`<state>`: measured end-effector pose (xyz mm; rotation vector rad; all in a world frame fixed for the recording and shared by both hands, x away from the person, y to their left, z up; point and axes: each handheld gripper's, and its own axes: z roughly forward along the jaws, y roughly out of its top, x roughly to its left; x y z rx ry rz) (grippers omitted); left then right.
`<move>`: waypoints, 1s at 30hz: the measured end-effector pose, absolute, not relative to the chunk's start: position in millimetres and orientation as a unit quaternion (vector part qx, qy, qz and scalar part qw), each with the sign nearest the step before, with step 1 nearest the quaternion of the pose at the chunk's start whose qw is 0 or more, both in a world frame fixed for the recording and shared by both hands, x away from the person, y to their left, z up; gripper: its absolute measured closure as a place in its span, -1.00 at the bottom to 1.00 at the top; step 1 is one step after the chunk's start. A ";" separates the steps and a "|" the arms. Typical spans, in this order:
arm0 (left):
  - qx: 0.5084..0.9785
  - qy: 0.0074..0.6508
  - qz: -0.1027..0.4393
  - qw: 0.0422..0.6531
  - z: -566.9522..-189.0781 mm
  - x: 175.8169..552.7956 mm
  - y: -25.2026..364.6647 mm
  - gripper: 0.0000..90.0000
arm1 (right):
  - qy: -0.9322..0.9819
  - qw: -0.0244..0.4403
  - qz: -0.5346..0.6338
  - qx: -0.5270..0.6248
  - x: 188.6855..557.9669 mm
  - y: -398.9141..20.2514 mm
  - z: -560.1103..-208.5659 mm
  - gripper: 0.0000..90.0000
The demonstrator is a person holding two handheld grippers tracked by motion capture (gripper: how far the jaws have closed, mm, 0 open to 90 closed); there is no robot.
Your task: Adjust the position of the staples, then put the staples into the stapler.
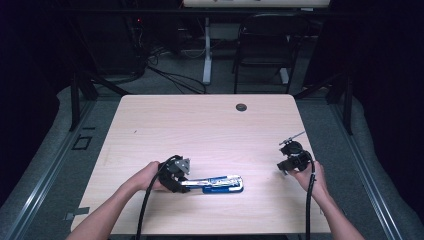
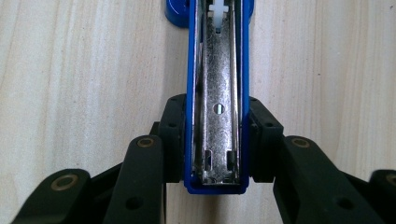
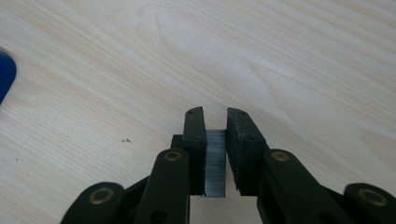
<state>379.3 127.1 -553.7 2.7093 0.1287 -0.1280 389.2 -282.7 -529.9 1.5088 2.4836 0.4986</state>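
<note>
- A blue stapler point(image 1: 220, 184) lies flat on the light wooden table point(image 1: 210, 130), near the front edge and a little left of the middle, its length running roughly parallel to that edge.
- The stapler is swung open: in the left gripper view its shiny metal staple channel point(image 2: 218, 116) faces up, framed by the blue body point(image 2: 189, 93), with a small white plastic piece point(image 2: 219, 11) at the channel's far end.
- The left gripper point(image 1: 176, 176), held in the person's left hand point(image 1: 149, 176), is clenched on the near end of the stapler; its two black jaws press against the blue sides, one on each side.
- The right gripper point(image 1: 292, 156), held in the right hand point(image 1: 307, 176), sits near the table's right edge, well apart from the stapler.
- In the right gripper view its jaws grasp a small grey block of staples point(image 3: 215, 161), which fills the narrow gap between the pads, just above bare wood.
- A blue edge point(image 3: 5, 74) of the stapler shows at the far left of that view.
- A dark round grommet point(image 1: 241, 107) is set into the table near the back edge.
- Beyond the table stands a dark chair point(image 1: 265, 42).
</note>
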 end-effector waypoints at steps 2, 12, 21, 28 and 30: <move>0.975 0.045 -0.048 0.210 -553.5 379.5 127.0 0.45 | 0.836 0.099 0.175 0.510 388.8 -281.2 -529.5 0.75; 0.975 0.046 -0.046 0.213 -553.9 379.4 127.4 0.45 | 0.839 0.103 0.187 0.501 387.8 -277.1 -527.4 0.75; 0.975 0.047 -0.050 0.212 -553.8 379.7 127.2 0.45 | 0.852 0.098 0.190 0.478 384.0 -263.8 -523.5 0.75; 0.975 0.045 -0.049 0.211 -553.8 379.8 127.2 0.45 | 0.863 0.091 0.187 0.461 383.8 -252.8 -524.3 0.75; 0.975 0.045 -0.049 0.212 -553.7 379.9 127.2 0.45 | 0.864 0.088 0.191 0.458 383.3 -249.9 -524.3 0.75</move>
